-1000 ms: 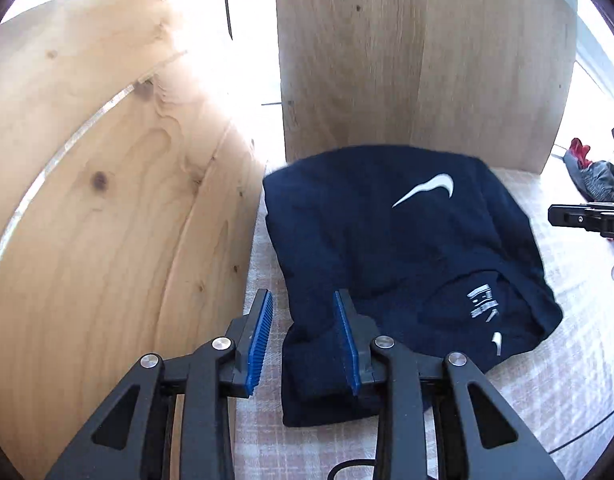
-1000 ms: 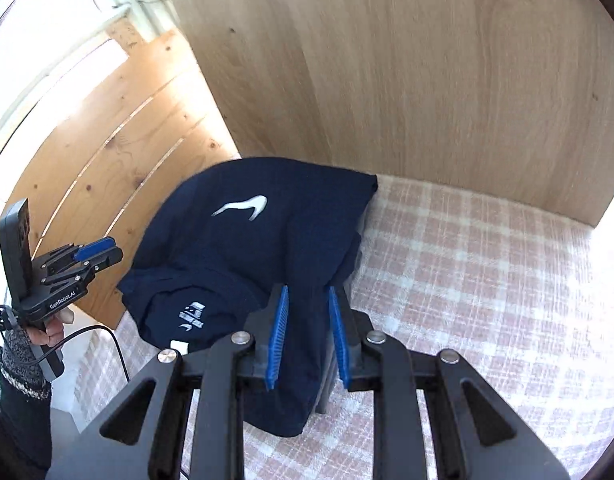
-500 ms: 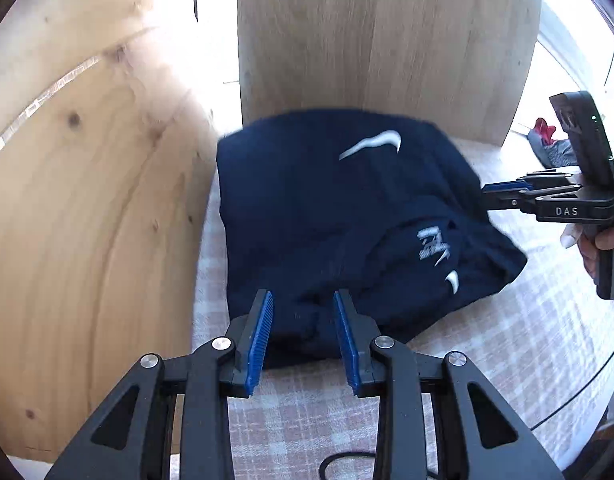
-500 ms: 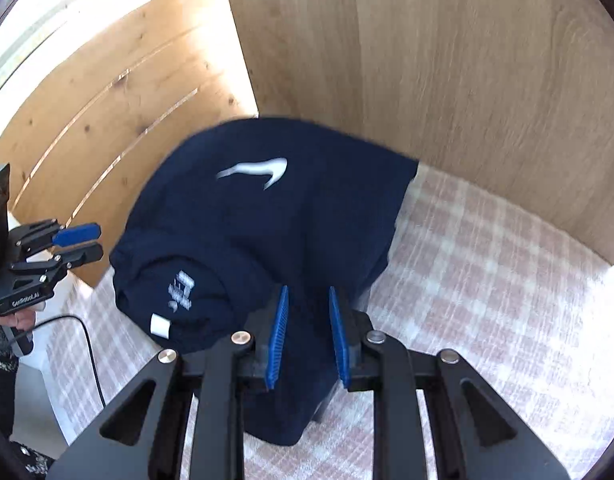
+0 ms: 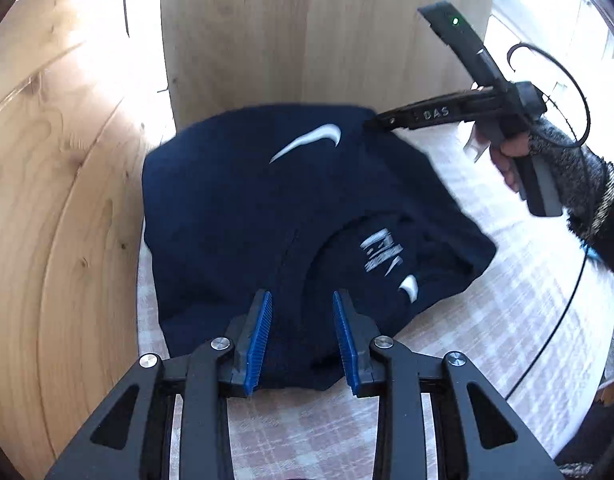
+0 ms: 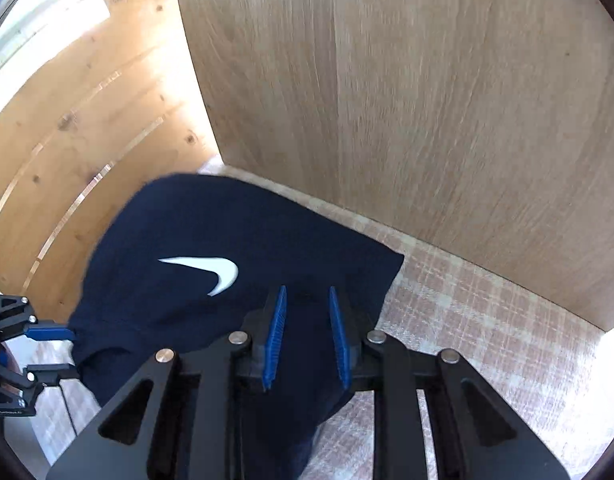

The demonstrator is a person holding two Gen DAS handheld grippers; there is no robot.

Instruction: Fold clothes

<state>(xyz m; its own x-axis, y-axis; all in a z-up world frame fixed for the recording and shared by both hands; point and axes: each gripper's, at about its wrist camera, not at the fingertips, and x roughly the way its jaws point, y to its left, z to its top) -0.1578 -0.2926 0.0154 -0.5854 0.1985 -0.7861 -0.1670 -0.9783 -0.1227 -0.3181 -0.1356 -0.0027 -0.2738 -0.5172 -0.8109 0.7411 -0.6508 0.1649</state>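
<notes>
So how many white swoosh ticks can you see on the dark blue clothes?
2. A big swoosh sits on the far part of the navy garment. A small swoosh is nearer, just under the white lettering. More could be hidden inside the folds.

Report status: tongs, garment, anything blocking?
Left tongs open over navy garment near edge. Right tongs open over its far corner. Garment lies bunched on checked cover. Nothing blocking.

Left gripper (image 5: 303,336) fingers parted, right gripper (image 6: 307,336) fingers parted, both angled downward, hand (image 5: 511,156) gripping handle
</notes>
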